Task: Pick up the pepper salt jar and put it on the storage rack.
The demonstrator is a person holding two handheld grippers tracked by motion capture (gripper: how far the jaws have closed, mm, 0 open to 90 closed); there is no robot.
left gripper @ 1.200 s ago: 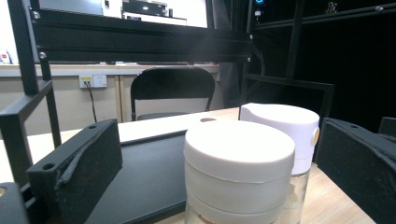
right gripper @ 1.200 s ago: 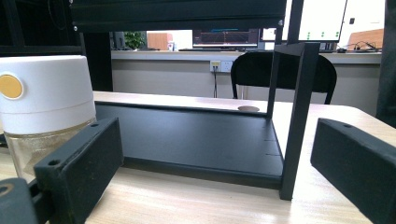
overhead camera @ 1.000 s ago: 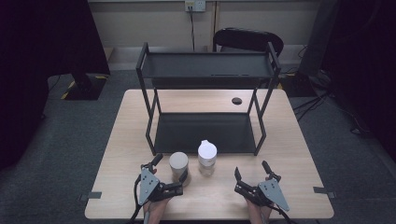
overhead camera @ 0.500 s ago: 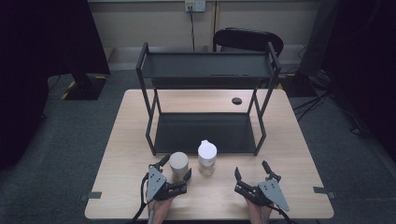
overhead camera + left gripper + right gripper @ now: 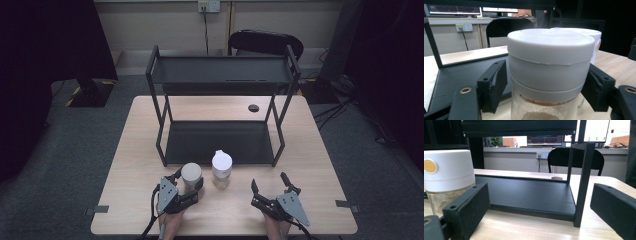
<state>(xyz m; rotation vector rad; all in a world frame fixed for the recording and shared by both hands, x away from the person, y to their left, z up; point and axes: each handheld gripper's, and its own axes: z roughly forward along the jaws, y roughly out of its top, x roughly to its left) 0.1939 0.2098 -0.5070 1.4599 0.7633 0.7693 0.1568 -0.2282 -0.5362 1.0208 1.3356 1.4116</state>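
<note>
Since a second ago the left gripper [image 5: 187,186] has slid forward a little, so that the grey-lidded jar [image 5: 191,174] now sits between its jaws, and those jaws have just been closing in on it. From the left gripper view the two black pads flank the jar's lid band [image 5: 549,72] very closely. The one on the picture's left looks to be against it, the other at or just short of the wall — I'd call it a grip forming, with contact on both sides not quite certain.

That jar stands on the table [image 5: 135,150] near the front edge, just ahead of the black two-tier shelf [image 5: 220,142], with the white-lidded jar [image 5: 221,167] just beside it on its right. Over on the other side the right gripper [image 5: 270,187] rests on the table with its jaws spread wide and nothing between them, pointing toward the shelf's lower tier.

To do this pick well, I'd want the squeeze finished evenly on the lid band before any lift — the glass body below looks slicker. The lift should be straight up, too, as the neighbouring jar is close enough to be knocked by a sideways swing. Held high like this, the jar may tip if the wrist isn't level.
</note>
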